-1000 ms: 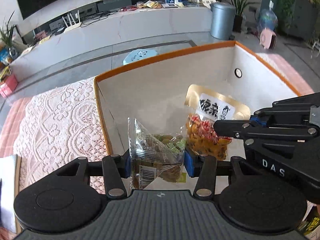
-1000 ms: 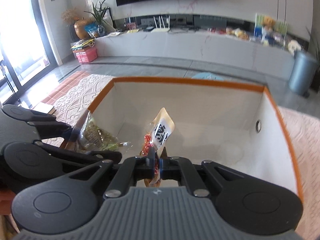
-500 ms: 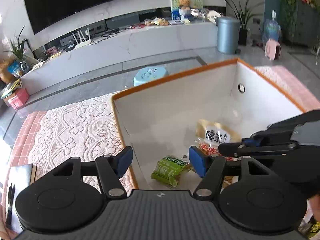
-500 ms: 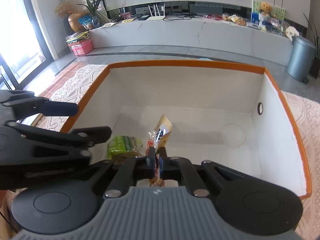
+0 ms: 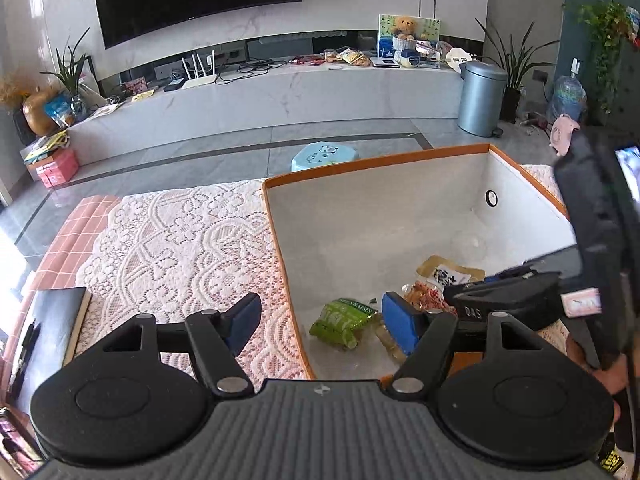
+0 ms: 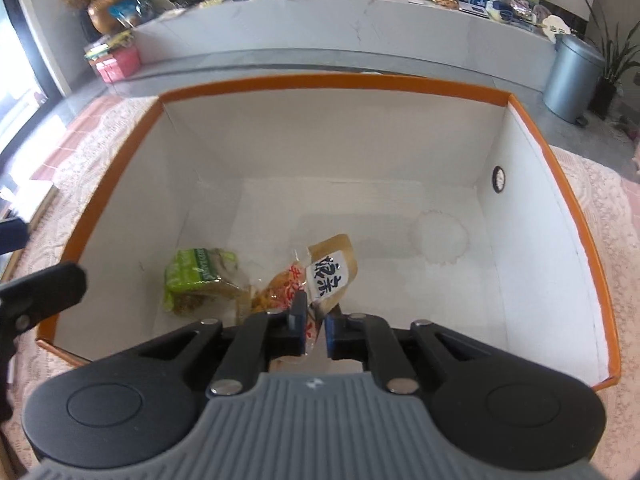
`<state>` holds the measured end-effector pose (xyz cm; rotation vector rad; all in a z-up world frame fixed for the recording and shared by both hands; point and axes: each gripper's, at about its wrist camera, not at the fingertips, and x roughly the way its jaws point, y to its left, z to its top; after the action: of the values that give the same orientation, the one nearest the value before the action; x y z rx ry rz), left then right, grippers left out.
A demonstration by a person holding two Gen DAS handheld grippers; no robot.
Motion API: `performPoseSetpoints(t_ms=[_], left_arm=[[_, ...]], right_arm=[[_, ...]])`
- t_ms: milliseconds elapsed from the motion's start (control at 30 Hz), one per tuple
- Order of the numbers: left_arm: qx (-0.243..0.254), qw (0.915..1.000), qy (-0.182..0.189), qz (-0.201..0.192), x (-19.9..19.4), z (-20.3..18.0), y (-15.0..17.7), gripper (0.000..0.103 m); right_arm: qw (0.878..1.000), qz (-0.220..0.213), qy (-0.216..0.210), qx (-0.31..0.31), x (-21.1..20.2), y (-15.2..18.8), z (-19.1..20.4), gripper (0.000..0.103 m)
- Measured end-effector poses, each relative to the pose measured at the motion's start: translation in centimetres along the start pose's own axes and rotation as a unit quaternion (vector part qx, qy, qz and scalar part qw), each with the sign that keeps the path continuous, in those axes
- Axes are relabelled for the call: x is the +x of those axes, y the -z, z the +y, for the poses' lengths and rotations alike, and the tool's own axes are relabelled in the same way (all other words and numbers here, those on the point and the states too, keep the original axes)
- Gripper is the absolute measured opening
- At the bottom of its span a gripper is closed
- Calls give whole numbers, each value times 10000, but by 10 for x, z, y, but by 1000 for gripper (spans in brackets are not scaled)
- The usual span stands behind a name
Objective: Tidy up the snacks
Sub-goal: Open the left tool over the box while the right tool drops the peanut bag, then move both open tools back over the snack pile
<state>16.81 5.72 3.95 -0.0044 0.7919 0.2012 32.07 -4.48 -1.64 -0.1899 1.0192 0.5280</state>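
A white box with an orange rim stands on a lace cloth. A green raisin packet lies on the box floor at the near left. My left gripper is open and empty, raised above the box's near left corner. My right gripper is inside the box, its jaws slightly apart around the edge of a tan and red snack packet, which also shows in the left wrist view. The packet's lower end seems to rest near the floor.
A dark notebook with a pen lies on the lace cloth at the left. A blue stool stands beyond the box. A grey bin and a long white counter are farther back.
My left gripper opened and dropped the green packet into the box, then rose and drew back. My right gripper lowered the tan packet into the box and its jaws have parted slightly.
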Motion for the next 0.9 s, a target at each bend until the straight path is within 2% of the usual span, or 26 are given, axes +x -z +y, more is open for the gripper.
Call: performPoseSetpoints(t_ms=[133,200,267,367,533,600,633,767,900], left_arm=[[54,9999,59,-72,-12,0,3,81],[66,9999,92,-117,-18,-2,3,81],[84,9997,131,-175,-26,-5,2,81],[152,9993,194,-284,-38,-11,3,81],[177,9984,298,-450,-61,-18,9,81],[133,9978,402,-507,-72,-20,12,81],[104,9975,458,-533,-77,-20,13,81],[-30,9959,651,-631,-97,-21,21,81],[-231,9943,814,-655,-113,-21,36,81]], right_arm=[[9986,-145,354,-362,-8,1,10,24],[9975,-220,431,-511,-14,4,14,41],[9966,-292,523,-559,-22,3,14,43],[9964,-404,537,-508,-37,5,11,52],[9936,-858,518,-517,-76,14,7,67],[9908,-1091,521,-605,-95,21,7,80],[9894,-1191,535,-643,-103,26,8,84],[9824,-1520,741,-792,-135,51,10,89],[9797,-1781,720,-570,-167,80,2,93]])
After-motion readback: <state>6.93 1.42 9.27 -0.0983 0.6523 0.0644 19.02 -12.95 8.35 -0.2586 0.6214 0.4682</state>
